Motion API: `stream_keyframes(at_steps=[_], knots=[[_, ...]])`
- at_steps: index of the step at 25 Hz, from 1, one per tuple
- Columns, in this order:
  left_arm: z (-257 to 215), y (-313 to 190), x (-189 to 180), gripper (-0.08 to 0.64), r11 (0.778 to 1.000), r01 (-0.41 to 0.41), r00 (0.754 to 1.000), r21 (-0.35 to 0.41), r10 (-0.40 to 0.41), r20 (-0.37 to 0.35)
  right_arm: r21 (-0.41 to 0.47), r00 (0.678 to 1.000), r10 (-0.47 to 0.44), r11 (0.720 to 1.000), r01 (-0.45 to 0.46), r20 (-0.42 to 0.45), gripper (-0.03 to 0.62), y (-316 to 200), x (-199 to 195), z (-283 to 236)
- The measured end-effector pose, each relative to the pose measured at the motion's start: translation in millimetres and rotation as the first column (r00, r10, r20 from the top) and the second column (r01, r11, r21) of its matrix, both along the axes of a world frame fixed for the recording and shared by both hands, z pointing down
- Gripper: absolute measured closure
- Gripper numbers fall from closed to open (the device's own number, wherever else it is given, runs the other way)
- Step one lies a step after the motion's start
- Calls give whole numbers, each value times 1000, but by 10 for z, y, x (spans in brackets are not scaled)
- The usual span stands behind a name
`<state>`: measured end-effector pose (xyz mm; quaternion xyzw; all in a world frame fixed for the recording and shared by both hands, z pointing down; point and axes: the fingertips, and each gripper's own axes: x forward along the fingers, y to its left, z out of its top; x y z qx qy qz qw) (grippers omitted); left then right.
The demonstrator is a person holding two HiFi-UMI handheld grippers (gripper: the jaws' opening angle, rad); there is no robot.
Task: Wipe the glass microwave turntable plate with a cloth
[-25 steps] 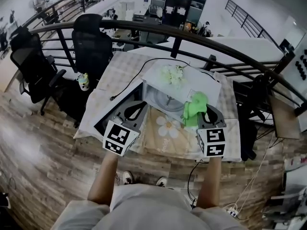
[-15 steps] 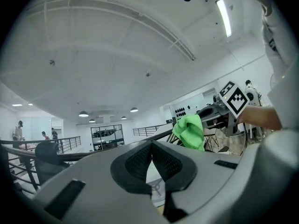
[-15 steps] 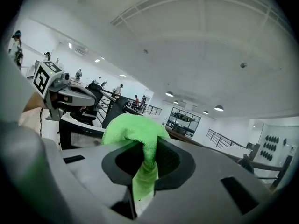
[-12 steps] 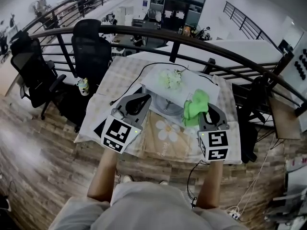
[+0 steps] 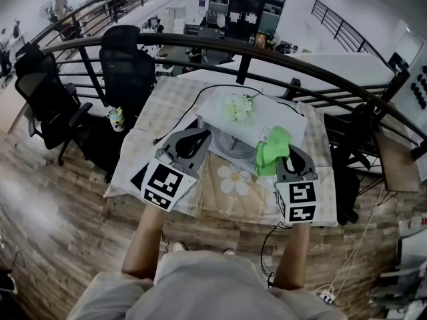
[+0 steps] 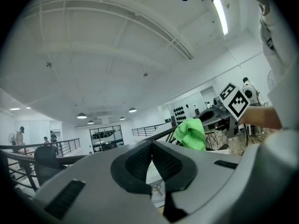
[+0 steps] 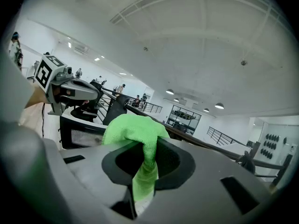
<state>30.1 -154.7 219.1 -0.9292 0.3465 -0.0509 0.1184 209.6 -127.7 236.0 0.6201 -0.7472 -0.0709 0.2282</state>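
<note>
Plate is sitting inside the open microwave, just beyond both pairs of fingers. Left fingers are pressing shut, gripping nothing I can see. Right fingers are pinching the cloth, which is bunching above their tips. Wiping with nothing steadying it is risking the plate sliding off its hub, or the bunched cloth pulling free. Flowers are lying on the microwave's top, farther off.

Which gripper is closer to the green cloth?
Right. The right gripper is shut on the green cloth; the left gripper sits apart, to the cloth's left.
</note>
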Motion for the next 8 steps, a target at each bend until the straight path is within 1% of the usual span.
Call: stream_keyframes(at_steps=[8], knots=[[70,14,-63,546,1000,-4,1000,-10,5,8,-12,1000,6,1000,-6,-11,528,-19,-28,45]])
